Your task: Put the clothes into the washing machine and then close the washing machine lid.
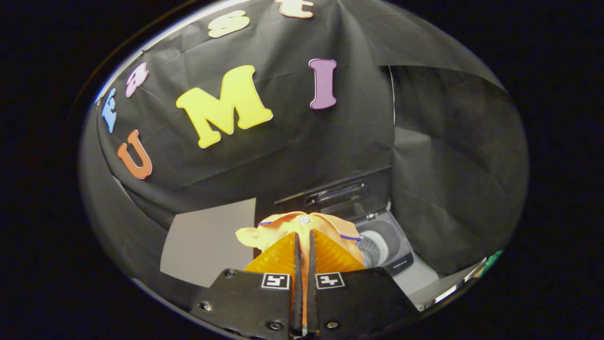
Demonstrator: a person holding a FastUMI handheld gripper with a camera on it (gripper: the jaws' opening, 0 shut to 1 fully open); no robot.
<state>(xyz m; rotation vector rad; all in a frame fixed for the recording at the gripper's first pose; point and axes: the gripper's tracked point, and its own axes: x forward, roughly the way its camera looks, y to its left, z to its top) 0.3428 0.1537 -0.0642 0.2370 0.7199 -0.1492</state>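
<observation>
The gripper has its two fingers pressed nearly together on an orange garment with a white button and thin blue trim; the cloth bunches just ahead of the fingertips; beyond it and a little right stands the washing machine, its lid raised, the drum visible; no brand or writing on the machine can be read; a grey tabletop lies to the left.
</observation>
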